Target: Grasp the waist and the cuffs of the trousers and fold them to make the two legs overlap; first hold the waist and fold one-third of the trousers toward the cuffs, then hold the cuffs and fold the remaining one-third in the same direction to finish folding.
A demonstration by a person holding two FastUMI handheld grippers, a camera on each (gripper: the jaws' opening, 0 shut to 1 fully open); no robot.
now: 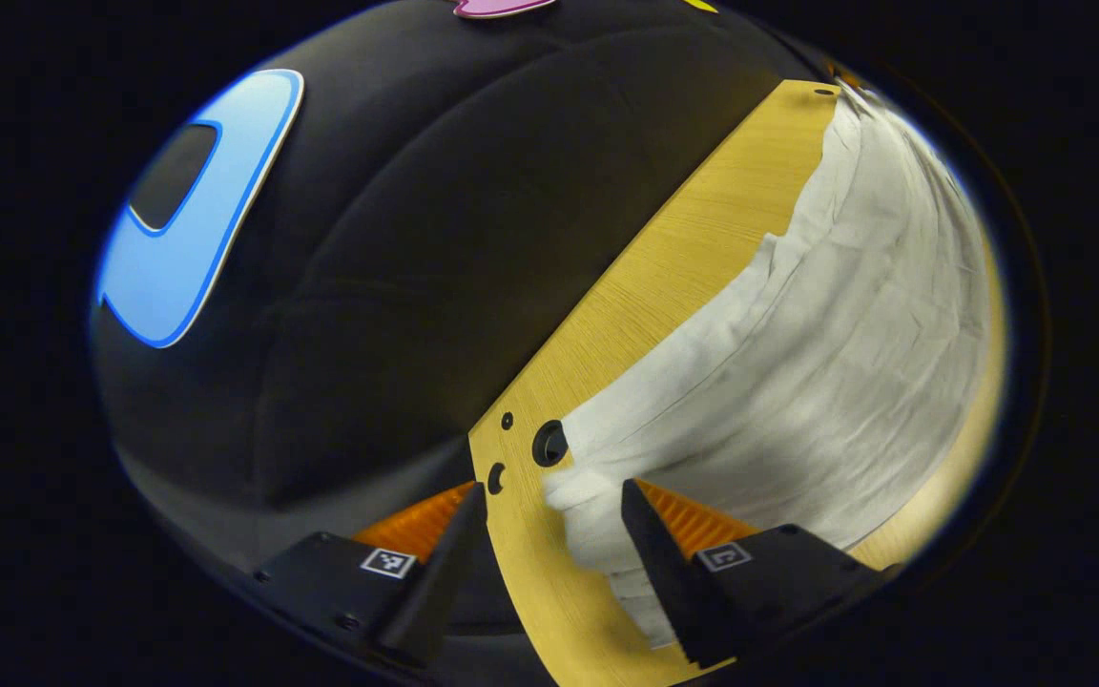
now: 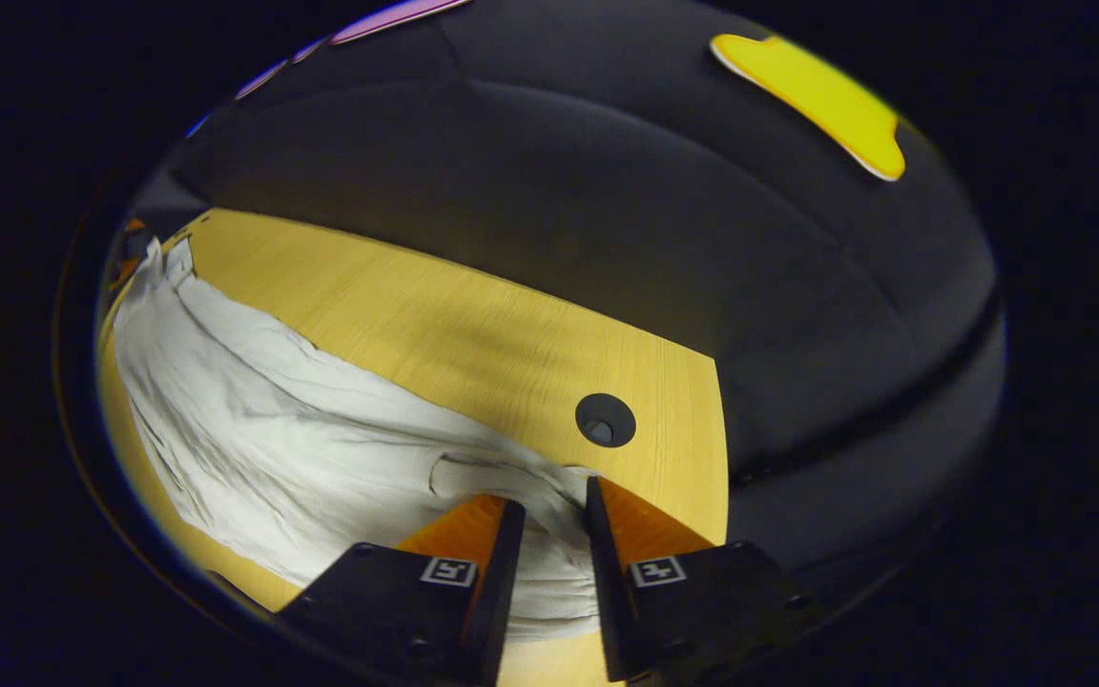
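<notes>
Trousers (image 1: 798,382): white, soft, limp, spread on counter (image 1: 664,277); grip at end hems. Left gripper (image 1: 549,501) fingers spread apart; right gripper (image 2: 549,515) fingers parted astride cloth

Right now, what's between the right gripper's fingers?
In the right gripper view, the right gripper straddles a bunched end of the white trousers; cloth lies between.

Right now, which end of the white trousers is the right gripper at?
On the yellow wooden table, follow the crumpled white cloth trousers toward the round black hole. The right gripper straddles the end beside it, marked by a curved pocket seam.
</notes>
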